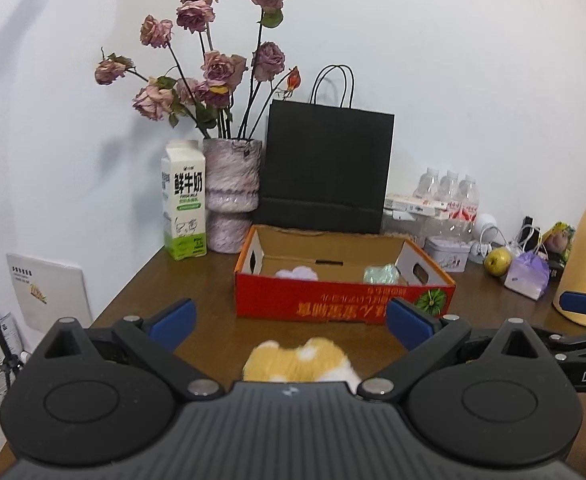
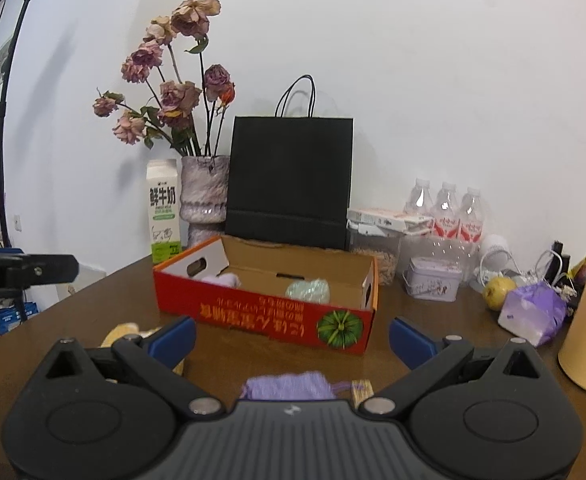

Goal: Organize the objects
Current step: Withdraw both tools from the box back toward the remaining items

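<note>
brown table (image 1: 213, 332) bears red box (image 1: 333, 300), milk carton (image 1: 183, 200).

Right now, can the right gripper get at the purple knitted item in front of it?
Probably yes. The right gripper is open, and the purple knitted item lies on the table just below its fingers, with nothing between.

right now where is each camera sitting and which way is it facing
Left wrist: rides on the left gripper, low over the table, facing the wall; its open blue fingers frame a yellow plush item, and the right gripper's fingertip shows at the right edge.
Right wrist: rides on the right gripper, same heading, set further right; its open fingers frame a purple knitted item.
Shared: the red cardboard box, black paper bag and milk carton.
</note>
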The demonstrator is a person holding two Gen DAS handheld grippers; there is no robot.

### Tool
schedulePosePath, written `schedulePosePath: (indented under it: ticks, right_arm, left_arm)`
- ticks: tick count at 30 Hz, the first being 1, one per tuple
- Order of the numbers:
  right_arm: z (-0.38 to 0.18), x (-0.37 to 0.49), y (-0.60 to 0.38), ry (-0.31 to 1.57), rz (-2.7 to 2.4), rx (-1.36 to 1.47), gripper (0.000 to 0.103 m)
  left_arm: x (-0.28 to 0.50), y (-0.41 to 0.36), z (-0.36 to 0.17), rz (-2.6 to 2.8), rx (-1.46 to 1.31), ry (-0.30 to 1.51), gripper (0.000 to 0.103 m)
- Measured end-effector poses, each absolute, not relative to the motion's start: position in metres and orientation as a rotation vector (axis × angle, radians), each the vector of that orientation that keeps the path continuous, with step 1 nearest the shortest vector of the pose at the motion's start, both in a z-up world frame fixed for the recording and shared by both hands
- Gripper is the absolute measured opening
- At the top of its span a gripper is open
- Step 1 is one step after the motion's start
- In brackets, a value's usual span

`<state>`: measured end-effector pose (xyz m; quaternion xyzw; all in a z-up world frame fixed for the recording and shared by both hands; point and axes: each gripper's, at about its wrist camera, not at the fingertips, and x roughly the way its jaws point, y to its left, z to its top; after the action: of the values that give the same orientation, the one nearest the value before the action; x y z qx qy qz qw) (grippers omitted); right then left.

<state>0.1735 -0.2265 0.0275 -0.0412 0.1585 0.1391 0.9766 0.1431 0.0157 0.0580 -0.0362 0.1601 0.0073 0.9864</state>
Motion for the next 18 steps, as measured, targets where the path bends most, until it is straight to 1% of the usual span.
schedulePosePath:
  ticks: [18]
  right_arm:
    - [-0.008, 0.108, -0.244, 0.403, 0.279, -0.066, 0.103]
  left_arm:
    - [0.083, 0.025, 0.039, 0.011, -0.083, 0.348, 0.103]
